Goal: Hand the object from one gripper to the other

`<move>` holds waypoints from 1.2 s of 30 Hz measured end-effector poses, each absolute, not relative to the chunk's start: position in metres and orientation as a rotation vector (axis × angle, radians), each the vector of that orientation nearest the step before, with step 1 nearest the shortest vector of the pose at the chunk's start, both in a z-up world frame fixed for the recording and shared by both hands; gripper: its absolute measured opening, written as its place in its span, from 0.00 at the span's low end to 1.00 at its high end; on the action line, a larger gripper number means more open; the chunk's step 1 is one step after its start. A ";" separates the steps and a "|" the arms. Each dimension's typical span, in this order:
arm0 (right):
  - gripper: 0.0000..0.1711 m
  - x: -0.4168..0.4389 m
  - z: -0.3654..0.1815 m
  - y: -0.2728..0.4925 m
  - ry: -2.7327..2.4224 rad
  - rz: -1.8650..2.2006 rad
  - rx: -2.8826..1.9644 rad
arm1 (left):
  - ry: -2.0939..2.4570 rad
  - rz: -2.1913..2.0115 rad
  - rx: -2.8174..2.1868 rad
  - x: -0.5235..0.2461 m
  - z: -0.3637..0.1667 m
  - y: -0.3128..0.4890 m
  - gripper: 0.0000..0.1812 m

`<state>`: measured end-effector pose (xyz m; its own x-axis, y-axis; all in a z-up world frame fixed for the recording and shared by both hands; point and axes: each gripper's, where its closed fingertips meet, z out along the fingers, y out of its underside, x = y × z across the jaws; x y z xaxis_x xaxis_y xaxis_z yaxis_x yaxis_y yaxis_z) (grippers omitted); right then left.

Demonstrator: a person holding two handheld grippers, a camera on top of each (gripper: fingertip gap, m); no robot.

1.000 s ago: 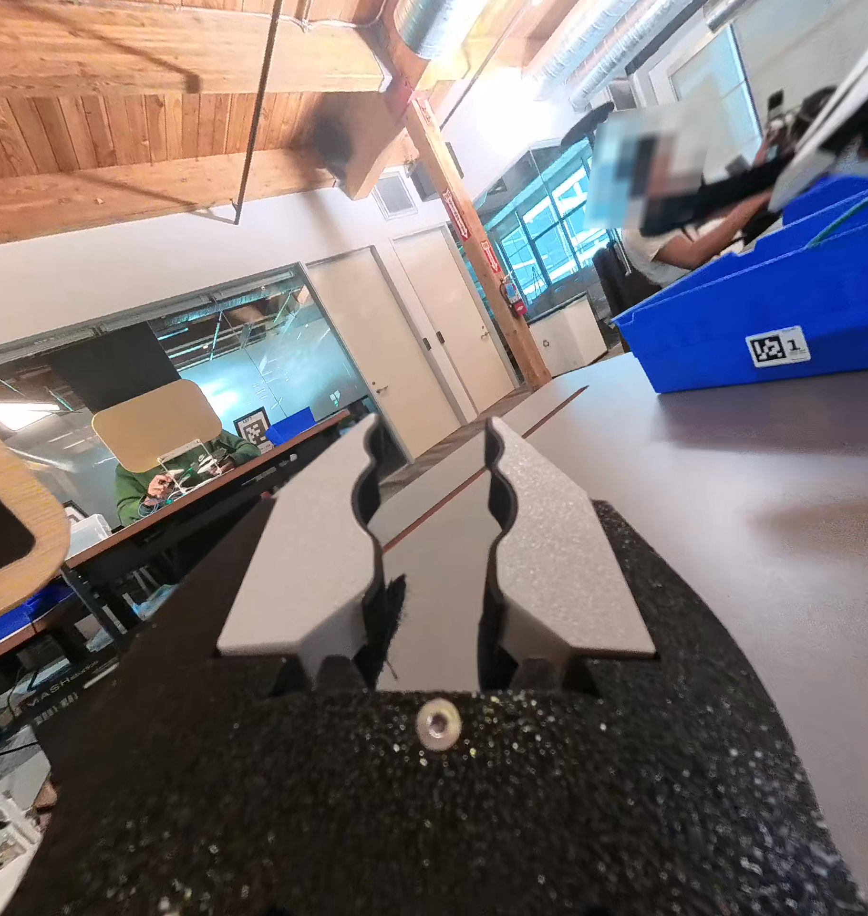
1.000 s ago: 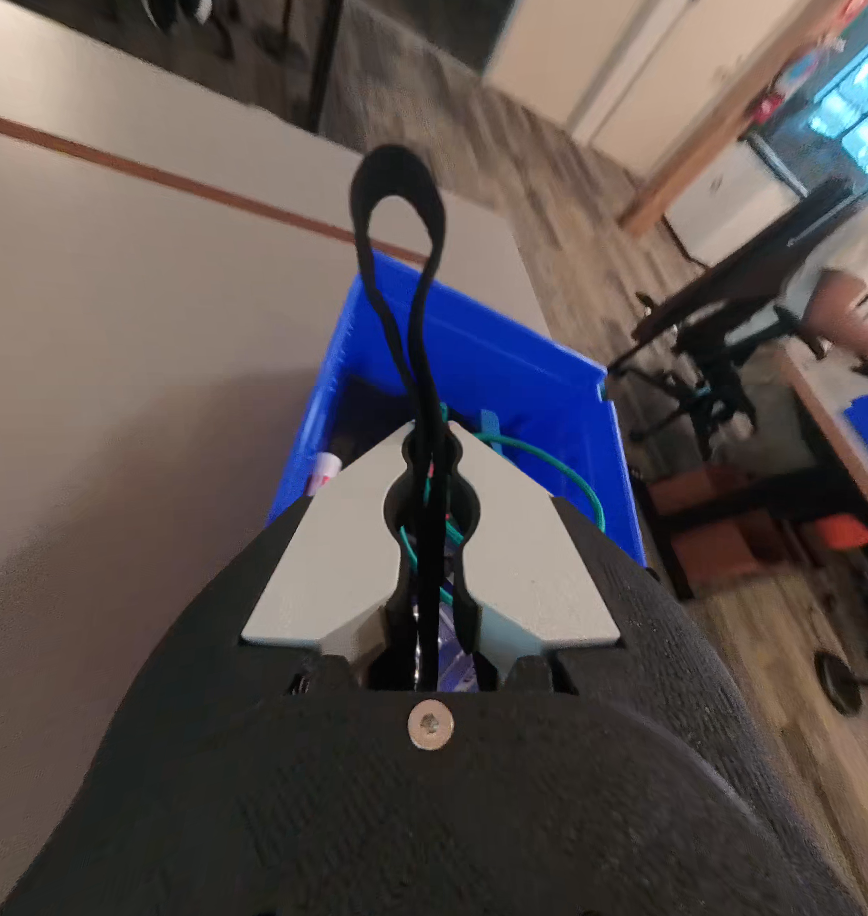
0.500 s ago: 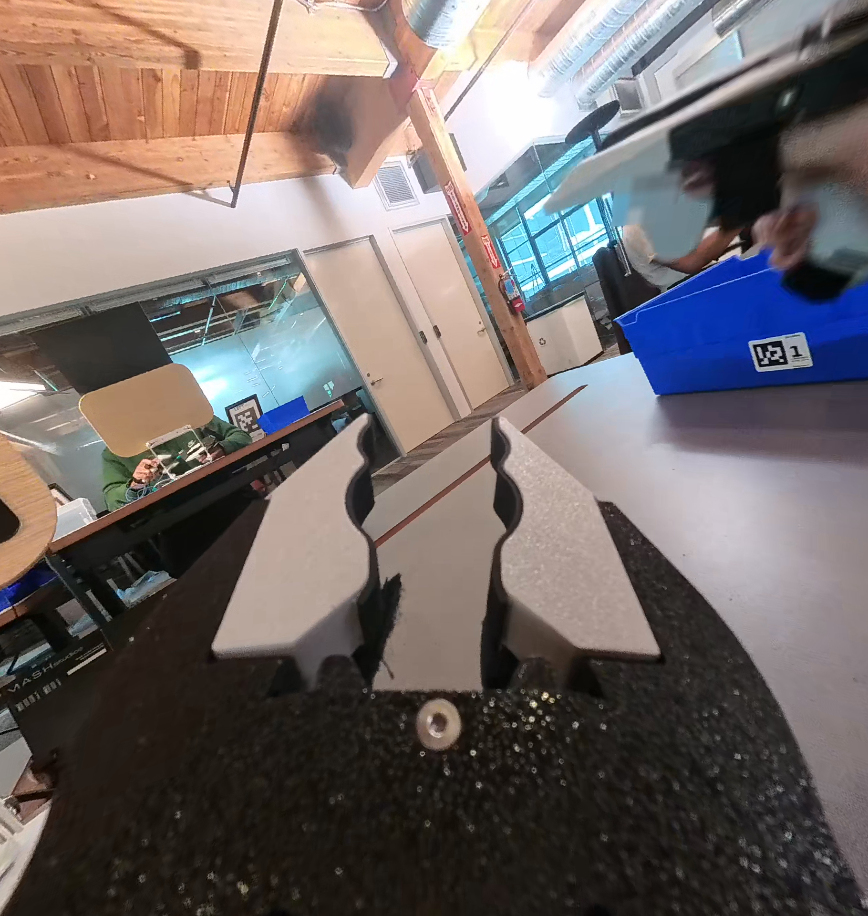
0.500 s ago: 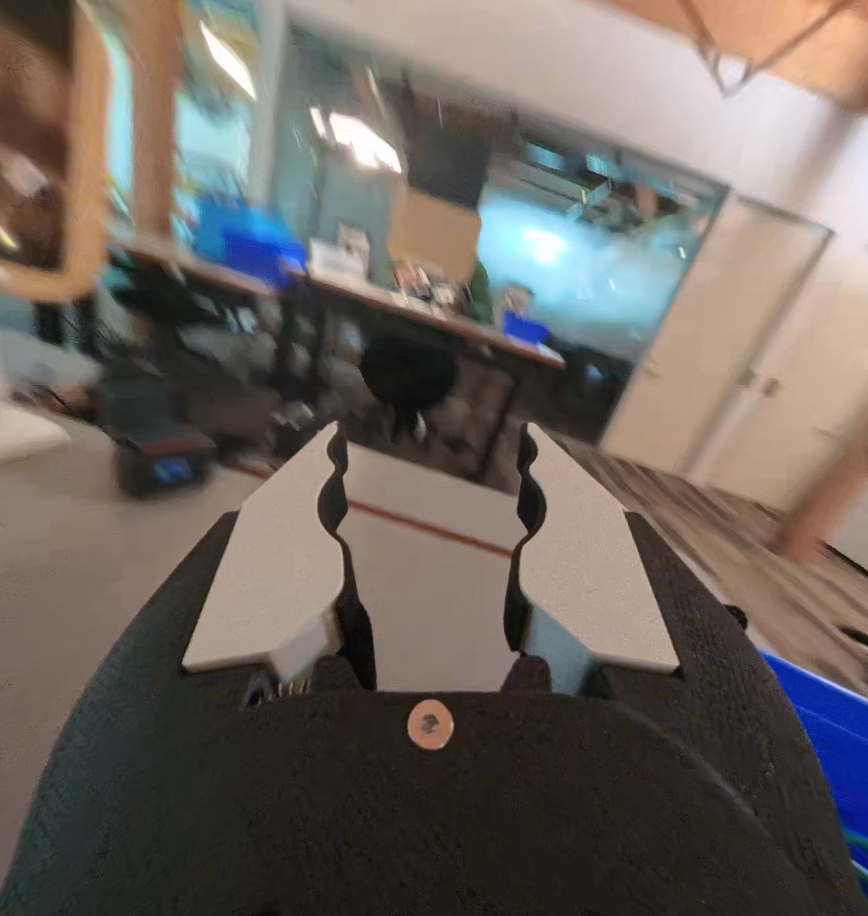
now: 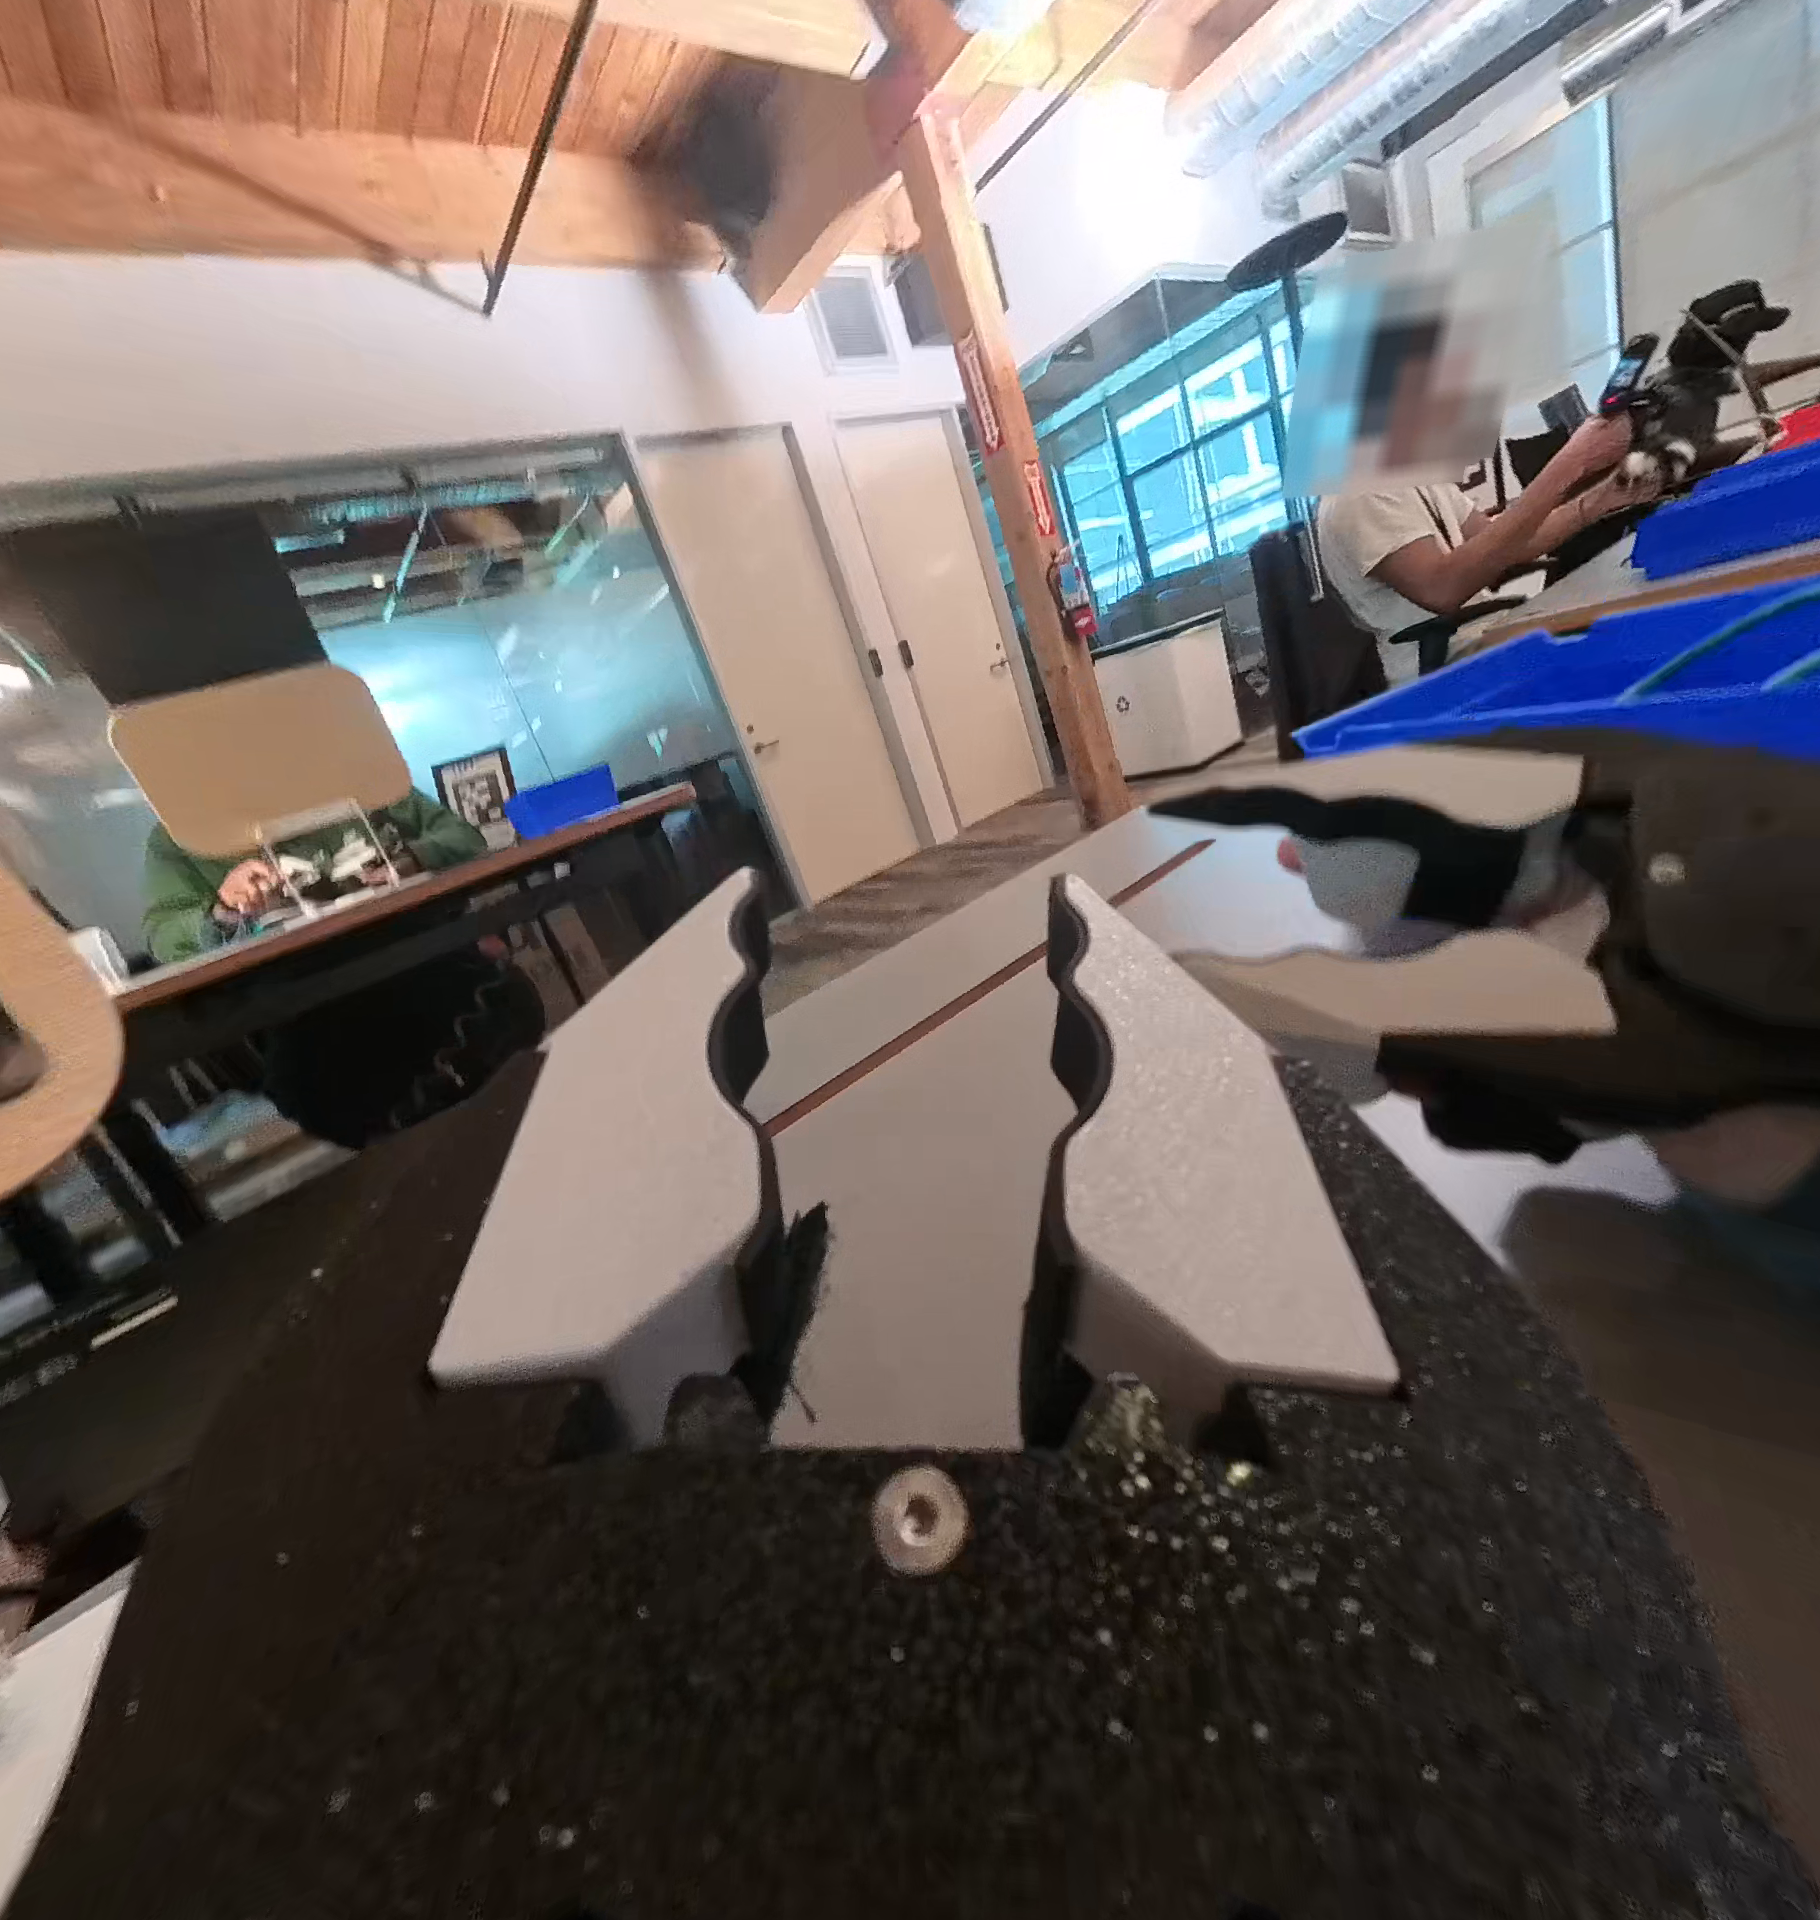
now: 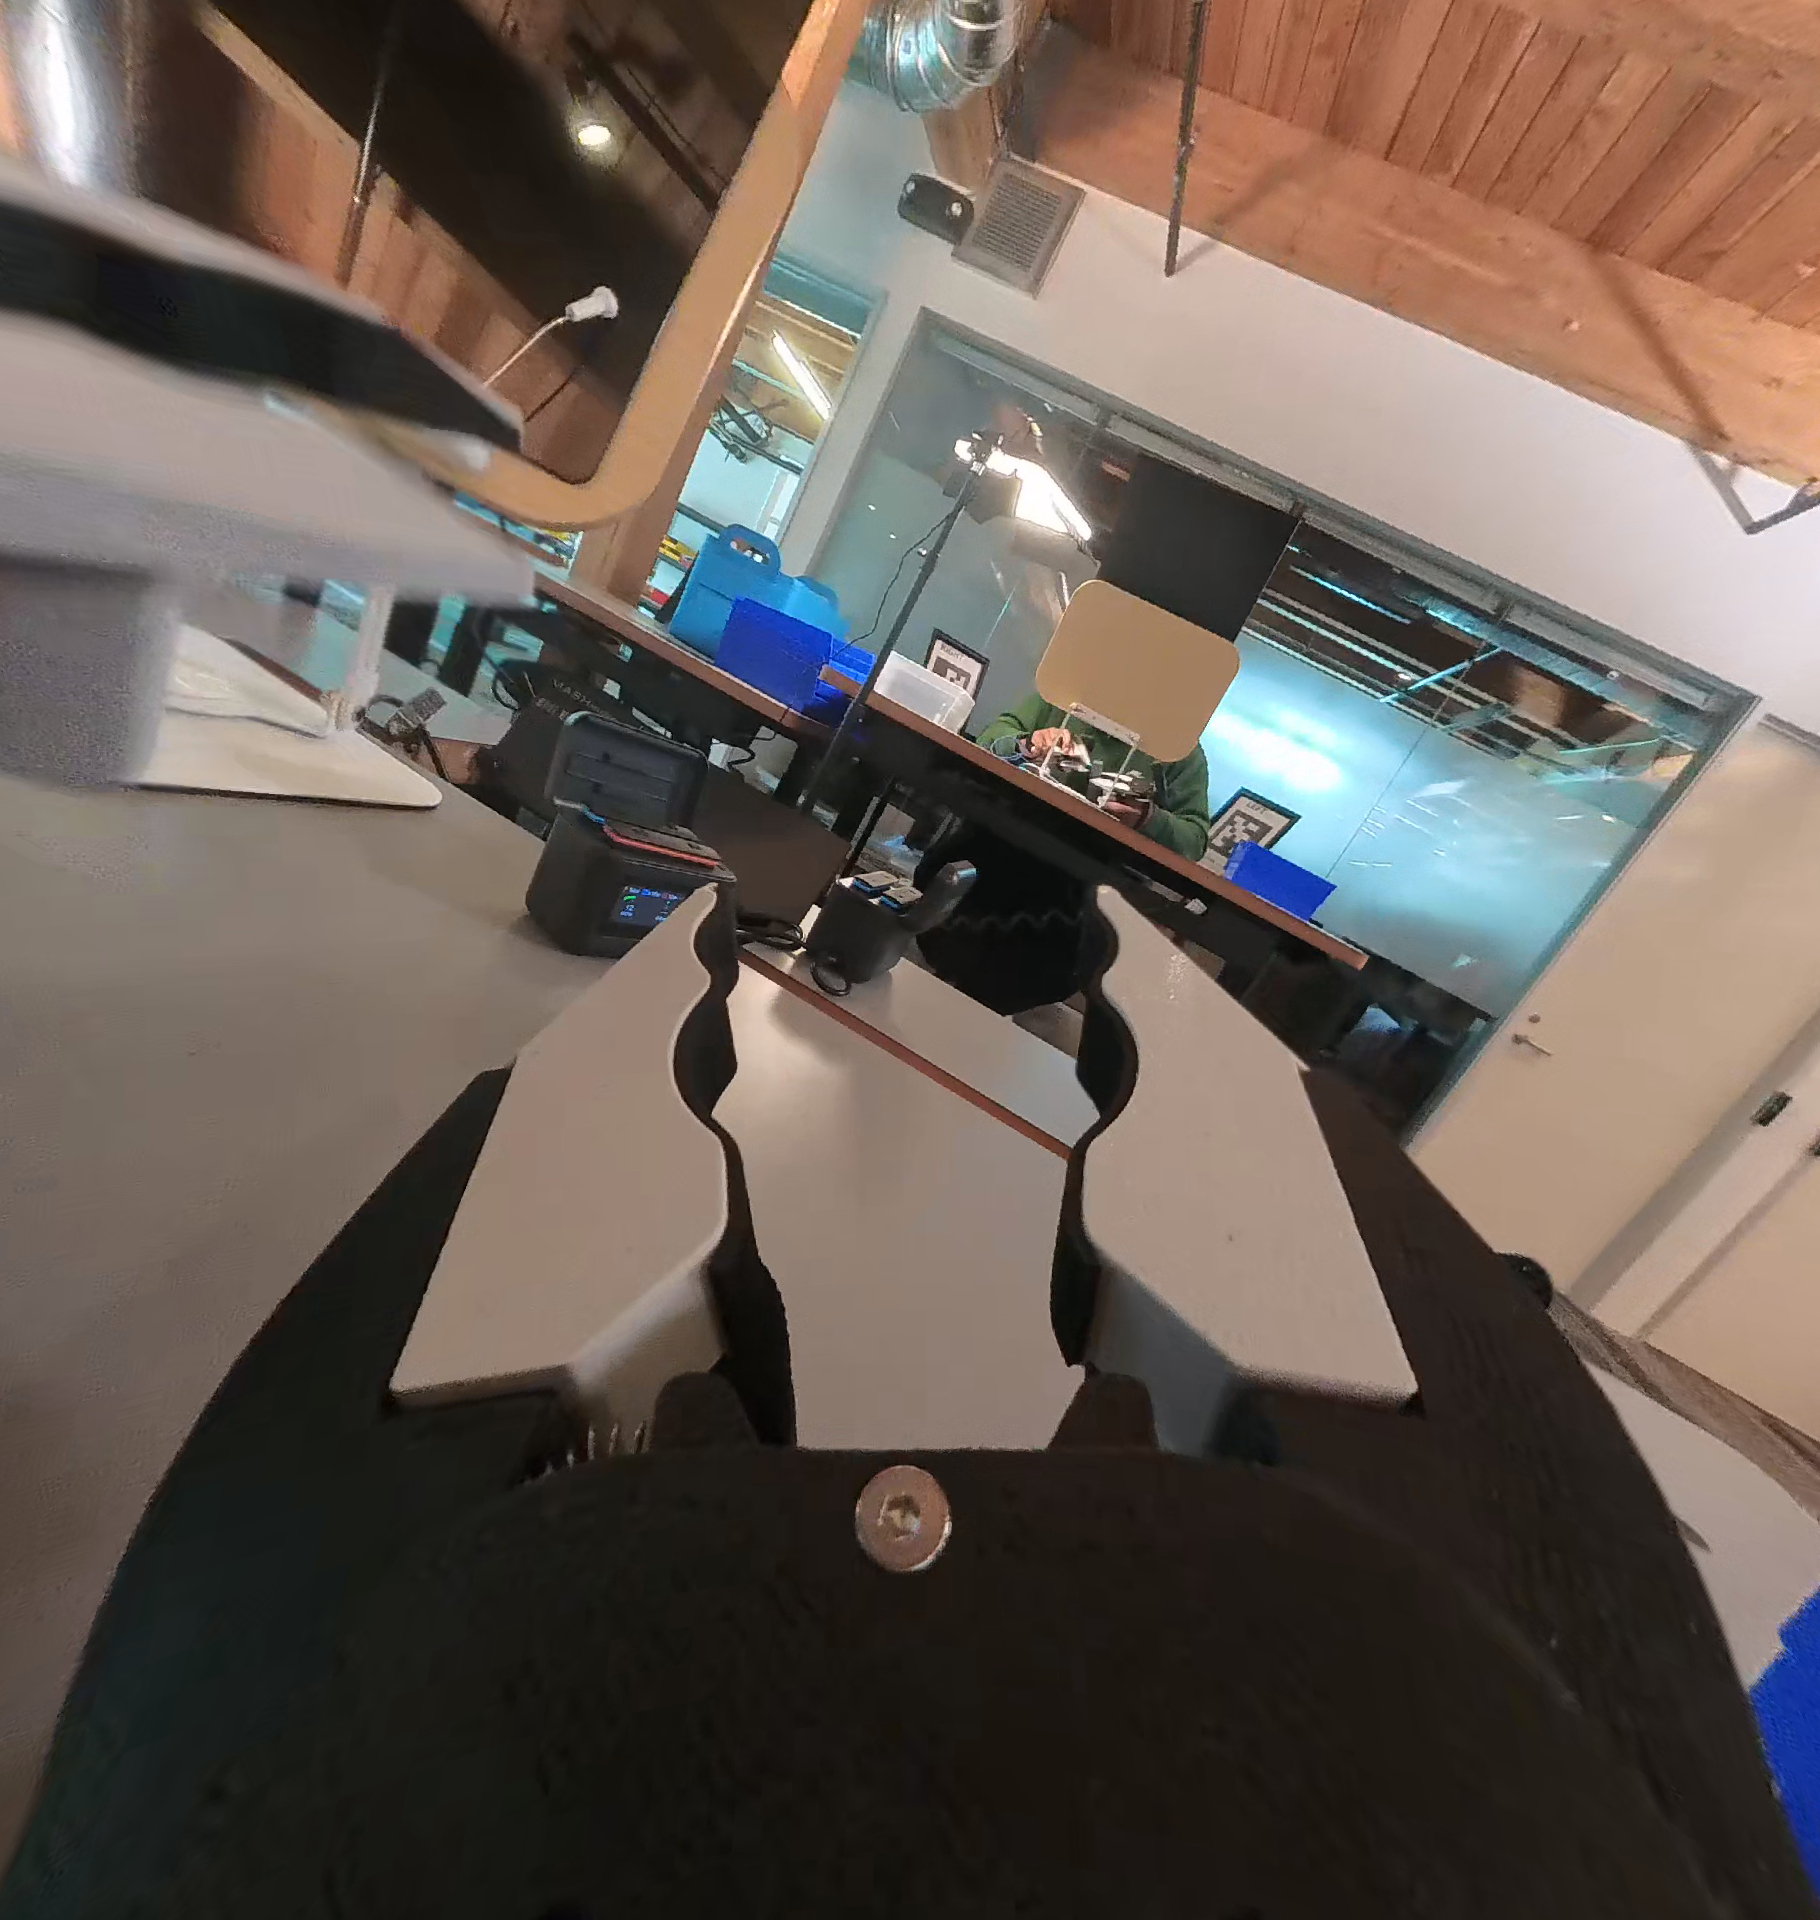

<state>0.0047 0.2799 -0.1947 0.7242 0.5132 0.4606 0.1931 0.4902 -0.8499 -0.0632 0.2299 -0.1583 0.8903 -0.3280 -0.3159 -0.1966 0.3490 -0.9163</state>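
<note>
The left gripper [image 5: 901, 904] stands wide open and holds nothing; only bare grey table [image 5: 885, 1299] shows between its fingers. The right gripper [image 6: 906, 914] is just as open and just as empty. I cannot see the object to be passed in either view, so I cannot say where it lies. The blue bin [image 5: 1571, 696] at two o'clock of the left gripper shows only green wire [image 5: 1716, 644] over its rim.

To my eye the step in hand is fetching the thing; one gripper should close squarely on it and leave a free end standing out for the other to take.

The left wrist view shows the right gripper side-on at three o'clock, close beside the left one, with the bin behind it; the dark between its fingers I cannot make out. The right wrist view shows only a corner of the bin at five o'clock, a blurred grey shape at ten o'clock that may be the left gripper, and a black charger box [image 6: 615, 883] at eleven o'clock.
</note>
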 end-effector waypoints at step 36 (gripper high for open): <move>0.34 -0.013 -0.208 0.278 -0.862 0.293 -1.094 | 0.369 0.067 -2.880 -0.348 -0.312 0.033 0.49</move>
